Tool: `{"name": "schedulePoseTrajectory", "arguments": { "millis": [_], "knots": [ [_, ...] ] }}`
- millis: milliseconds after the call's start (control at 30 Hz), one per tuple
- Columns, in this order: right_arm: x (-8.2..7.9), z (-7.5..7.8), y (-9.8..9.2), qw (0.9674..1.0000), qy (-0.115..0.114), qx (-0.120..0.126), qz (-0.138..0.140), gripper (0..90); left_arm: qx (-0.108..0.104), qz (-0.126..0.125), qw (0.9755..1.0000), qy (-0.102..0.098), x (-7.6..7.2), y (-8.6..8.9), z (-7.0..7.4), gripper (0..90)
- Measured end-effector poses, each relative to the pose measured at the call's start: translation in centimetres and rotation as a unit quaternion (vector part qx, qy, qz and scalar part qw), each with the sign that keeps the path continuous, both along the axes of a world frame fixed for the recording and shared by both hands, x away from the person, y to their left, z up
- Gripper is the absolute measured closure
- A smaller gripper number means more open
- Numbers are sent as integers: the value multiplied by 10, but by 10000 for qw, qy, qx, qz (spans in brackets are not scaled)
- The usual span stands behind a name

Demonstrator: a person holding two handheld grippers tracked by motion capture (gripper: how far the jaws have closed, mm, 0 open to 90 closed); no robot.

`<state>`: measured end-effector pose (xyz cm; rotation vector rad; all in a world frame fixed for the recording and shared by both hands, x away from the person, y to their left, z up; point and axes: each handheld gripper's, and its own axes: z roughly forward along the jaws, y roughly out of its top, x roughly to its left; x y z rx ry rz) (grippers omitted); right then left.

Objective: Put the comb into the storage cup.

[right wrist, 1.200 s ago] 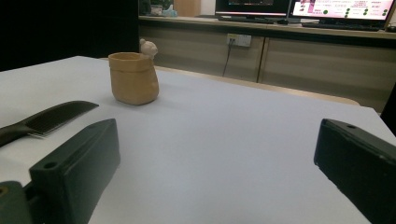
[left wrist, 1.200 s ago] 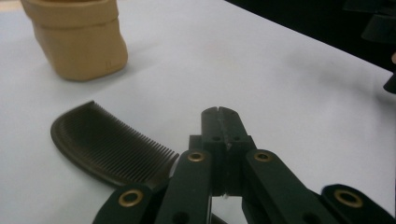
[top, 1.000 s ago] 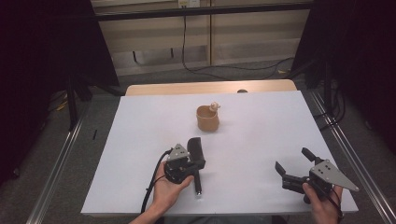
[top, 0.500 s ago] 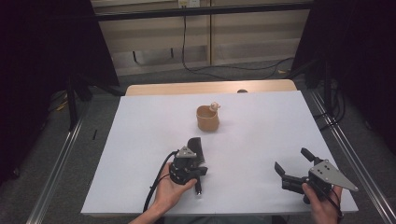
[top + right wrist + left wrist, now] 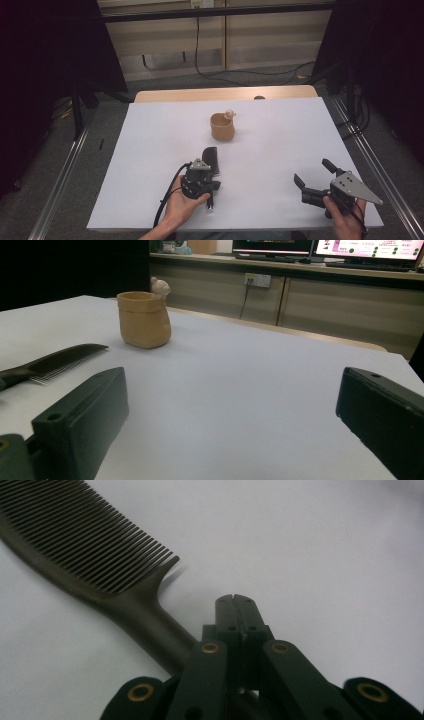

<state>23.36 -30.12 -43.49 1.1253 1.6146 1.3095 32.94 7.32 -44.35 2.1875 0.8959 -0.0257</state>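
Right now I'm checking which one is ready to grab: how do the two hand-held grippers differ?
The left hand-held gripper has its jaws shut together with nothing between them; the right hand-held gripper has its jaws wide open. The left sits beside the dark comb, its handle running past the jaws; the right faces bare white table, far from the comb. Both are black and held low over the table.
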Motion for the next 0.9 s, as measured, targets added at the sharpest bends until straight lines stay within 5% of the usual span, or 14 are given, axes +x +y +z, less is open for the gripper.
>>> {"name": "schedulePoseTrajectory", "arguments": {
  "millis": [900],
  "knots": [
    [0,0,0,10000,-12,15,6,0,194,4,9997,147,2,1,-1,900]
  ]
}}
